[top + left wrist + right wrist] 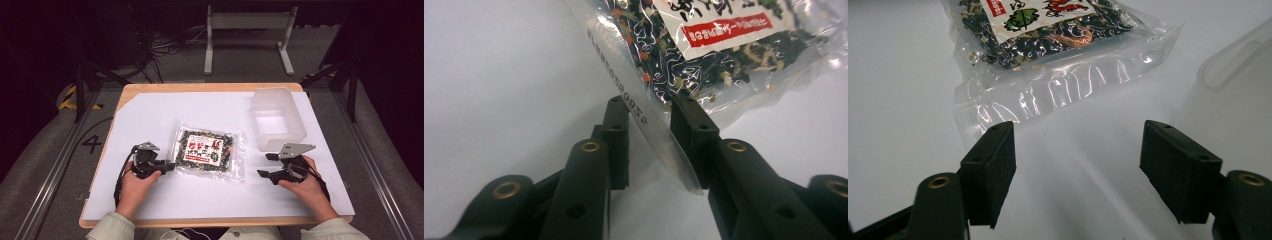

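**Left gripper at bag's edge, right gripper wide**

A clear bag (209,149) of dark dried mix w/ a red-and-white label is laid flat on the white sheet (150,115), about mid-table, slightly tilted. A wooden table (210,87) edge is seen around the sheet.

The left gripper (170,165) is held at the bag's left edge, pointing right. In the left gripper view, the bag's flat sealed edge (659,135) is seen between the 2 jaws, which are narrowed around it; a small gap is seen on the left side of the seal, while the right jaw is at or against it. Whether the seal is truly pinched can't be told.

The right gripper (267,165) is held just right of the bag, pointing left, jaws set wide w/ nothing between them. In the right gripper view, the bag's near clear end (1068,85) is seen ahead of the jaws, apart from them.

A translucent bin (278,117) is stood at the sheet's right rear, near the right gripper, apart from the bag. Its wall (1238,85) is seen at the right of the right gripper view.
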The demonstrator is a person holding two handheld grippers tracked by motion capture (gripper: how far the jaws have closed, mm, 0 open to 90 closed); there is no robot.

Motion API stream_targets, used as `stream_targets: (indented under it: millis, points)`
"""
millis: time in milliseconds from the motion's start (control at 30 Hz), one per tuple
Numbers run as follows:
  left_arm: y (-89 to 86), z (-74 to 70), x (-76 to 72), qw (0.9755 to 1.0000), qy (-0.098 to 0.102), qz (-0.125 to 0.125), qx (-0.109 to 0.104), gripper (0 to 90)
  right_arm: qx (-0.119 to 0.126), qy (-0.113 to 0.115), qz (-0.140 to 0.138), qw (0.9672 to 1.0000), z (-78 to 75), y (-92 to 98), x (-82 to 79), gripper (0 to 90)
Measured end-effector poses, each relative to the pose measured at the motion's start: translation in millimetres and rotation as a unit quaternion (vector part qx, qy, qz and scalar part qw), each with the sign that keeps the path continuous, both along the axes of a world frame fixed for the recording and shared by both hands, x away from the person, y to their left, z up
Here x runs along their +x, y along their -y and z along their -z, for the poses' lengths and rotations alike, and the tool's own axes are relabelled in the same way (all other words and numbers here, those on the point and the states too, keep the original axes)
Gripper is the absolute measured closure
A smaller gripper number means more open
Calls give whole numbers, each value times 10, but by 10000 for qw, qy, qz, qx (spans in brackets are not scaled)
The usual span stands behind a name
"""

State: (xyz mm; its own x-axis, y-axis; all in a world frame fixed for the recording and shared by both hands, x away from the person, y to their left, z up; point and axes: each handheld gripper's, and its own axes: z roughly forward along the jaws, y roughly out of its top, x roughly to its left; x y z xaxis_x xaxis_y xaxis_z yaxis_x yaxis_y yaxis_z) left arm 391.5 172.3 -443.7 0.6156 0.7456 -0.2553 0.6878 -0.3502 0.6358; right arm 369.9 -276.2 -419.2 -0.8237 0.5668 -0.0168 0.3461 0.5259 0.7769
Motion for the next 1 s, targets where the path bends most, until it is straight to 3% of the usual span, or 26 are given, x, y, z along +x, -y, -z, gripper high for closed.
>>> stream_targets:
  millis: [67, 167, 200, 433, 700, 733, 800, 967, 1000]
  points:
    - [22, -9, -16, 10000, -38, -88, -21, 736, -5, 1, -22, 10000, 1, -7, -1, 301]
    - [-47, -9, -7, 9989, -166, -210, -377, 799, -5, 7, -39, 10000, 1, -9, -3, 300]
    - [-60, -7, -3, 9988, -179, -211, -408, 814, 0, 5, -39, 10000, 2, -8, -3, 299]
    - [-84, -52, -15, 9978, 23, -366, -554, 891, -6, 3, -39, 10000, 4, 3, -3, 299]
    - [-152, -247, -63, 9943, 509, -379, -854, 895, -16, 10, -37, 10000, 2, -5, -6, 299]
    - [-158, -334, -94, 9926, 621, -372, -973, 895, -17, 18, -36, 10000, 2, -6, -4, 299]
    - [-160, -378, -107, 9916, 714, -383, -1010, 895, -16, 12, -31, 10000, 1, -7, -5, 299]
    - [-154, -587, -156, 9874, 953, -149, -1257, 896, 0, 35, -5, 10000, -9, 5, 2, 298]
    - [-133, -680, -189, 9852, 1104, -85, -1311, 896, 14, 53, 2, 10000, -18, 13, 1, 298]
